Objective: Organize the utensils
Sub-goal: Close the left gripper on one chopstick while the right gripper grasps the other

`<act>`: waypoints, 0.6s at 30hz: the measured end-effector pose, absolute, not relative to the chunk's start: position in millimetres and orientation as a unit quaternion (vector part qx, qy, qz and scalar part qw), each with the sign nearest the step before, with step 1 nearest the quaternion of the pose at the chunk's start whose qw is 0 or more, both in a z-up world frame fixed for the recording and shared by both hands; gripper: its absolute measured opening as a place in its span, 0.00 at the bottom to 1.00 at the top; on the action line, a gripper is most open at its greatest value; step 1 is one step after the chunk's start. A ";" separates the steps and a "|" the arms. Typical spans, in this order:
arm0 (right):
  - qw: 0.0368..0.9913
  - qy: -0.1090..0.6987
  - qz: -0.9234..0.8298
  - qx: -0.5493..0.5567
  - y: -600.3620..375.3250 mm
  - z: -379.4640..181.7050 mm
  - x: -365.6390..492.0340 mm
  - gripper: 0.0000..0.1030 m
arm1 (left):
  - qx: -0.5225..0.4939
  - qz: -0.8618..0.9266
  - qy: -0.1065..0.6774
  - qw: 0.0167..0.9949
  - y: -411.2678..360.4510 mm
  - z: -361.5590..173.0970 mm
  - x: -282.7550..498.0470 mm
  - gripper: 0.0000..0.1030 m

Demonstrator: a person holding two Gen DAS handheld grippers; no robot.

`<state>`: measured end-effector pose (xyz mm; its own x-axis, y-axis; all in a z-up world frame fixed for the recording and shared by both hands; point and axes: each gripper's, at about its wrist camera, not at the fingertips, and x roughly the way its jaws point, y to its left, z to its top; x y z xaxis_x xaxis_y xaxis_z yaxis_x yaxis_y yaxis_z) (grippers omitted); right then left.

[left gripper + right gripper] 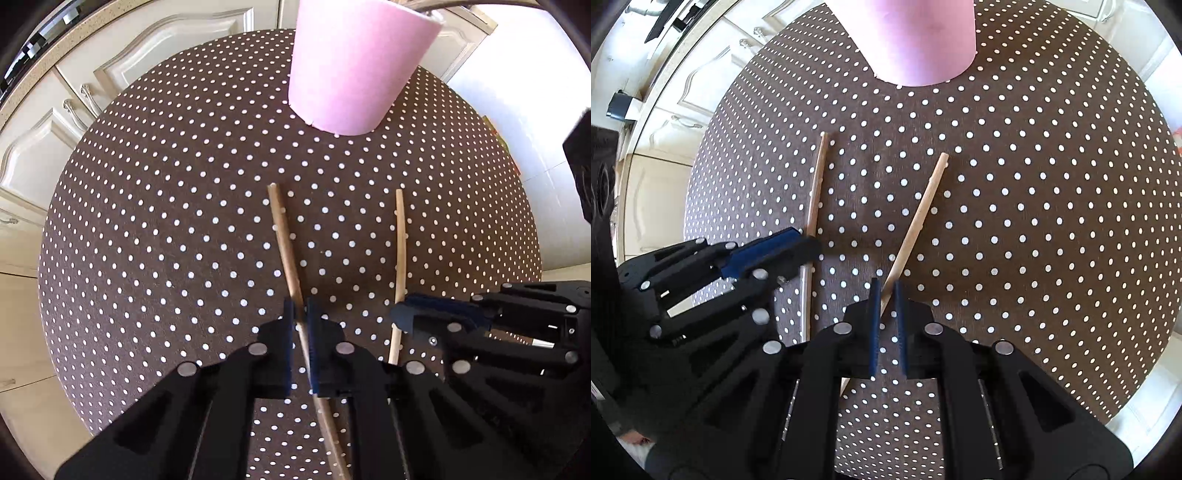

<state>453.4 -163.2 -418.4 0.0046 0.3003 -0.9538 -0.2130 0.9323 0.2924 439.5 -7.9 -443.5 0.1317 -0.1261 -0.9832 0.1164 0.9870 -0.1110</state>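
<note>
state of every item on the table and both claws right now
left claw: shut on left chopstick
right claw: shut on right chopstick
left chopstick: gripped, far end toward the cup
right chopstick: gripped, far end toward the cup
pink cup: upright on the tablecloth

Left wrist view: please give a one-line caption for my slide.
Left claw shut on a wooden stick, right claw on a second stick, before a pink cup on the dotted tablecloth.

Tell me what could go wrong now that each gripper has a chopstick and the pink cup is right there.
1. Each chopstick is pinched low on its length: the left gripper holds the left chopstick, the right gripper the right chopstick. The long free ends could swing or slip when lifted.
2. The two grippers sit close side by side and could bump.
3. A swinging tip could knock the pink cup.
</note>
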 end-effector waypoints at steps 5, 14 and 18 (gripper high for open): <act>0.714 0.679 0.171 0.012 -134.7 -424.9 461.8 0.08 | -0.020 -0.079 0.649 0.757 3.5 -441.4 429.5 0.05; 0.726 0.658 0.198 0.024 -124.7 -405.7 427.4 0.01 | -0.045 -0.089 0.630 0.770 0.1 -418.7 385.6 0.05; 0.733 0.645 0.211 0.036 -127.6 -391.1 419.0 0.01 | -0.063 -0.093 0.622 0.775 6.4 -402.2 376.6 0.05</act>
<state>419.0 -127.6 -391.1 0.0779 0.3561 -0.9312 -0.2625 0.9084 0.3254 376.6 6.4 -402.2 0.2099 -0.2228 -0.9520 0.0665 0.9747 -0.2135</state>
